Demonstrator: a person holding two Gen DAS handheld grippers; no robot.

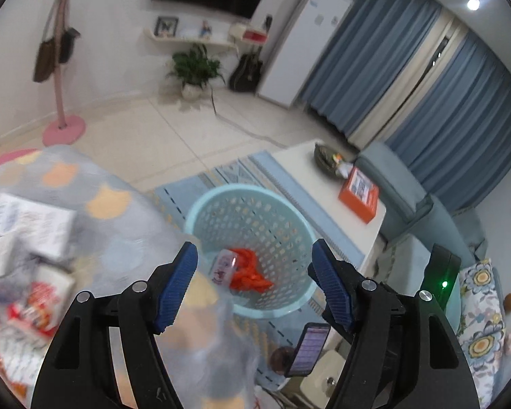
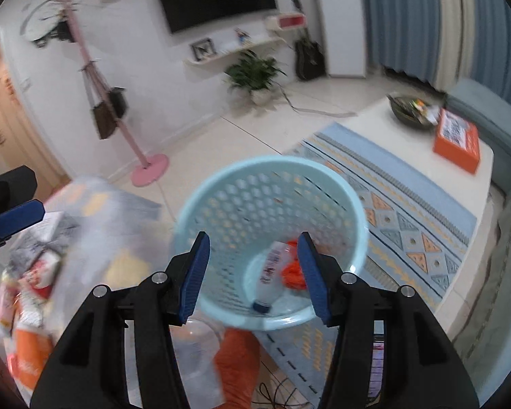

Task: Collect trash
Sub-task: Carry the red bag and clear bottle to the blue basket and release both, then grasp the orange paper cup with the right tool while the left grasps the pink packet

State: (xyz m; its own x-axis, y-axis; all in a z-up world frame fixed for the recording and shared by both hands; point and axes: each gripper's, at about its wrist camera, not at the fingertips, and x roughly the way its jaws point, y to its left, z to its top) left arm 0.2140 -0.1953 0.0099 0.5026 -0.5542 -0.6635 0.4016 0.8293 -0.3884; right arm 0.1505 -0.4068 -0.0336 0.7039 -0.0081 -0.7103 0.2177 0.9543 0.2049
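We hold both grippers over the basket (image 2: 323,184). Left gripper (image 1: 253,279) and right gripper (image 2: 253,272) jaws spread, nothing pinched. Bottle (image 2: 272,266) lies inside.

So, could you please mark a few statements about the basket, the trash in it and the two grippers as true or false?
1. The light blue basket is empty. False: it holds a plastic bottle and something crumpled and orange.
2. The jaws of the right gripper stand apart with nothing clamped between them. True.
3. The left gripper is shut on the bottle. False: its jaws are open and the bottle lies in the basket.
4. An orange box lies on the white low table. True.
5. The basket stands on the table. False: it stands on the floor, on the patterned rug.
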